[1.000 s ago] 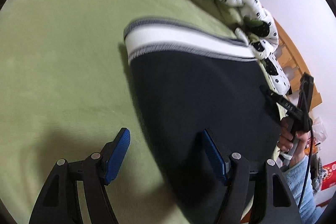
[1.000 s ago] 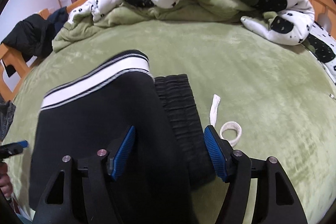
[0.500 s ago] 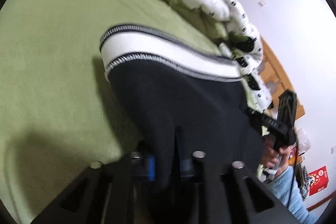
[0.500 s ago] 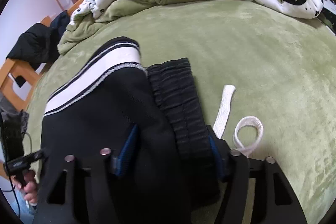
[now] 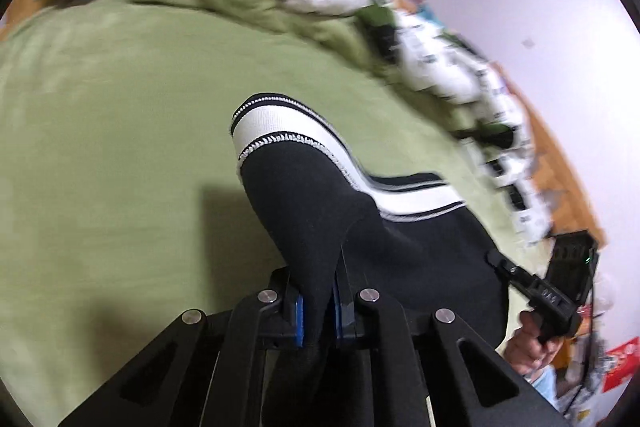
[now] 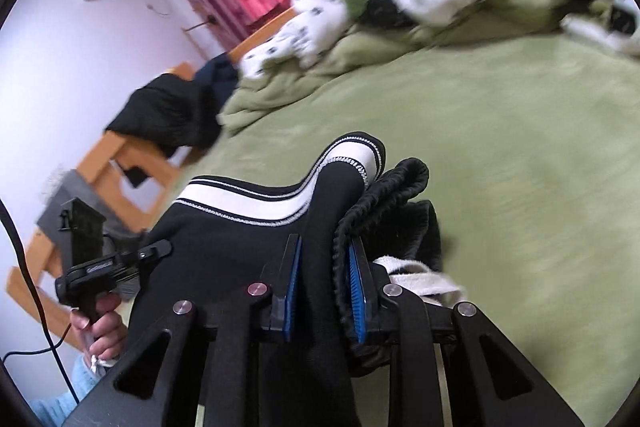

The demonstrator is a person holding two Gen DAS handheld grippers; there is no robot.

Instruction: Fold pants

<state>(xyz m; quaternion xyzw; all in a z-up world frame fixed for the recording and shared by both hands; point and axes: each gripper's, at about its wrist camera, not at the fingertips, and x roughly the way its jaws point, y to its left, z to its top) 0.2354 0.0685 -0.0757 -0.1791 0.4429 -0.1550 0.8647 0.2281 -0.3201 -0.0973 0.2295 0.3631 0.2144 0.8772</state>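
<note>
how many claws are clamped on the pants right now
2. The left claw pinches the black pants at their near left edge; the right claw pinches them at the ribbed waistband end.

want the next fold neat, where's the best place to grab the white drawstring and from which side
Likely the drawstring loop bunched just right of the right gripper, which is shut on the pants. Come from the open bed side, where nothing covers it.
</note>
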